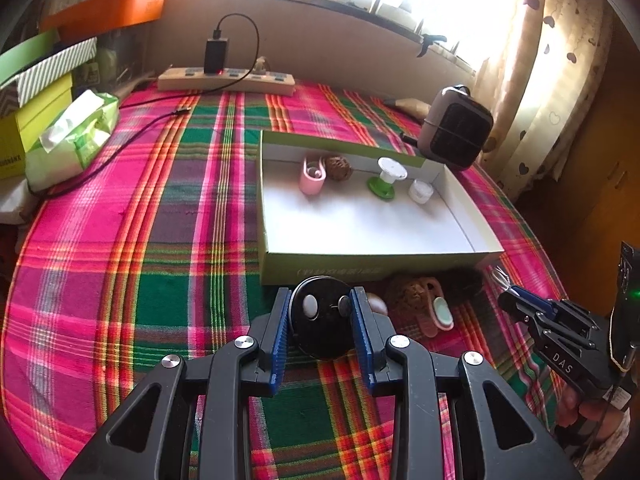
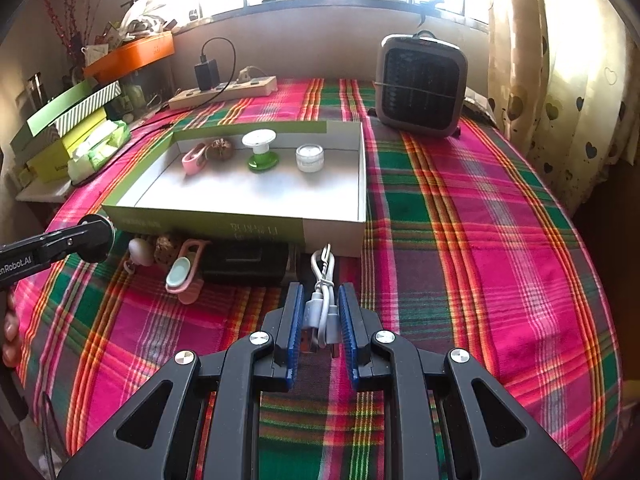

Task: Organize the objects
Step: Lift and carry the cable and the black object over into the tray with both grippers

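Observation:
My left gripper (image 1: 322, 312) is shut on a round black disc (image 1: 320, 322) and holds it just in front of the green box's (image 1: 320, 270) near wall. My right gripper (image 2: 322, 314) is shut on a coiled white USB cable (image 2: 322, 300) near the box's (image 2: 260, 228) front right corner. Inside the box stand a pink case (image 1: 311, 178), a brown walnut (image 1: 338, 167), a green-and-white spool (image 1: 386, 178) and a small white jar (image 1: 420, 191). In front of the box lie a pink clip with a mint pad (image 2: 186, 276), another walnut (image 2: 166, 246), a white ball (image 2: 140, 251) and a black box (image 2: 244, 262).
A grey fan heater (image 2: 422, 84) stands at the back right. A power strip with a black charger (image 1: 226, 78) lies along the back wall, its cable trailing left. A tissue pack (image 1: 76, 136) and stacked boxes (image 1: 36, 92) sit at the left. Curtains (image 2: 560, 80) hang on the right.

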### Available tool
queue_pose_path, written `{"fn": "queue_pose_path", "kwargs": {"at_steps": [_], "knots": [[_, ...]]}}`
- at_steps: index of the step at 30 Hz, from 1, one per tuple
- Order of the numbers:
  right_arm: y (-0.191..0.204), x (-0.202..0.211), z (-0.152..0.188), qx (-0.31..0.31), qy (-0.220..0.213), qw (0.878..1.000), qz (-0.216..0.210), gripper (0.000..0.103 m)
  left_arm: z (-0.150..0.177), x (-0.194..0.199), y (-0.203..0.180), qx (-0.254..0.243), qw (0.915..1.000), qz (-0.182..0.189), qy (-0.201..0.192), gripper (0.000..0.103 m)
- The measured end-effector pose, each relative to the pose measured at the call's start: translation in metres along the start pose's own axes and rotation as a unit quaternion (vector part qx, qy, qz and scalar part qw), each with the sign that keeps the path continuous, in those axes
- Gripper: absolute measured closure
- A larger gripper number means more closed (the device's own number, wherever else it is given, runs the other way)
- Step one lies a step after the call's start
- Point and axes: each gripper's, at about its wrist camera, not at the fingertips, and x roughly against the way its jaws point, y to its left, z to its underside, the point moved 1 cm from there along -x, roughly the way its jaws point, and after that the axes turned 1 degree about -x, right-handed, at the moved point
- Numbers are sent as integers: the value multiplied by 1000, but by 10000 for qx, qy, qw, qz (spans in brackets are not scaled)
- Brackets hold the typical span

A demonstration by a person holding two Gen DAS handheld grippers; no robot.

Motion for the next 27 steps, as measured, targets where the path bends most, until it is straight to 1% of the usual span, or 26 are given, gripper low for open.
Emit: {"fn": "queue_pose_path", "kwargs": {"at_steps": [8, 14, 22, 27], "knots": [[2, 11, -9, 9, -156, 9999, -71, 84, -7, 8, -6, -50, 9999, 91, -97, 76], [5, 12, -22, 95, -236, 9996, -115, 84, -19, 7, -9, -82, 9998, 137, -152, 76], [7, -4, -44, 159, -217, 9994, -226, 84, -40, -7, -9, -101, 9997, 168, -128, 76], [5, -21, -55, 126, -100, 9994, -295, 84, -50, -20, -6, -104, 9998, 117, -80, 76]]}}
